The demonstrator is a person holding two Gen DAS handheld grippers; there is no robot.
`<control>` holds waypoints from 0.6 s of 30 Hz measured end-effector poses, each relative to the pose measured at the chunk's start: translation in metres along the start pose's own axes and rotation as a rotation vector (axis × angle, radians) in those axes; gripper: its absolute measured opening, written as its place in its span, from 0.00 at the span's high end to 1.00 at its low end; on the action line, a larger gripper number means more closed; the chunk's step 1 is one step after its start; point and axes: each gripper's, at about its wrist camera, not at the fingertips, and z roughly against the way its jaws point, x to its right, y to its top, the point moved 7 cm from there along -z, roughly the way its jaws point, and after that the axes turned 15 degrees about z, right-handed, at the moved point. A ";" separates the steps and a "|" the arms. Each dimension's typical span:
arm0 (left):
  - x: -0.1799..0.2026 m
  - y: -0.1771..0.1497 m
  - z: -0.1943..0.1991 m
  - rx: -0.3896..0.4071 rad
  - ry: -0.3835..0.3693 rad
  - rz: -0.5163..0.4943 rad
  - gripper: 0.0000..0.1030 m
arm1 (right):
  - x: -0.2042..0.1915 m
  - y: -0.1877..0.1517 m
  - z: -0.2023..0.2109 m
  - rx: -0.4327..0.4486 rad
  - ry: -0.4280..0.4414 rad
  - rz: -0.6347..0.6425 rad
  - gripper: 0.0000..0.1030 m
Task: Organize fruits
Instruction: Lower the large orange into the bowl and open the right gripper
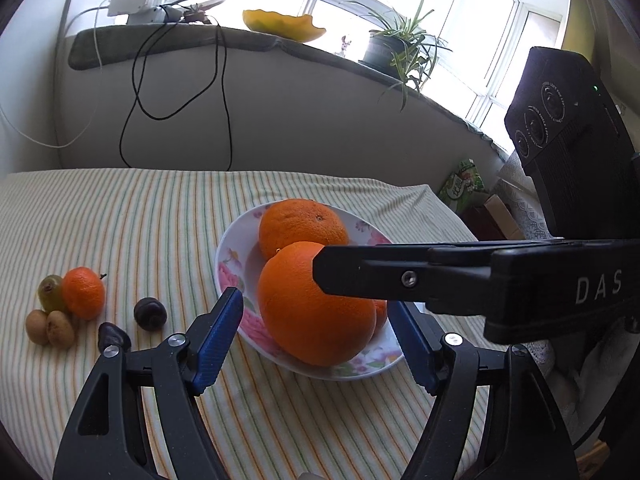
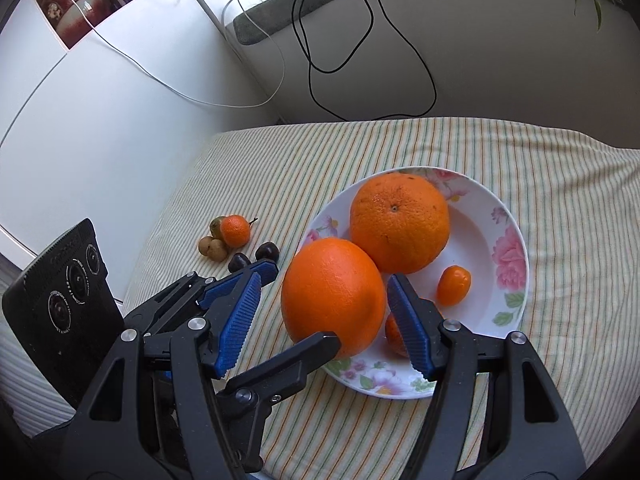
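Looked forward and downward from the left gripper [image 1: 316, 332] — close over the near rim of the flowered plate [image 1: 228, 252], facing the windowsill [image 1: 248, 40] and bright window beyond. Caught the right gripper [image 1: 320, 270] crossing in from the right edge. Looked down more steeply from the right gripper [image 2: 324, 308], just as near, angled toward the left corner of the striped bench [image 2: 520, 152] and the white cabinet [image 2: 100, 120]. Shared both big oranges [image 1: 316, 304] [image 2: 334, 292], the plate, the small fruit cluster [image 1: 60, 304] and the dangling black cable [image 1: 180, 100] — and each the other's tool.
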 end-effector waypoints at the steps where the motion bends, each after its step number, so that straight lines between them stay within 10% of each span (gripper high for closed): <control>1: 0.000 -0.001 0.001 0.000 0.002 -0.002 0.28 | 0.000 0.000 0.002 0.004 0.002 0.000 0.33; 18: -0.036 -0.003 0.047 0.064 0.074 0.006 0.28 | -0.044 0.005 0.012 0.127 -0.104 0.214 0.21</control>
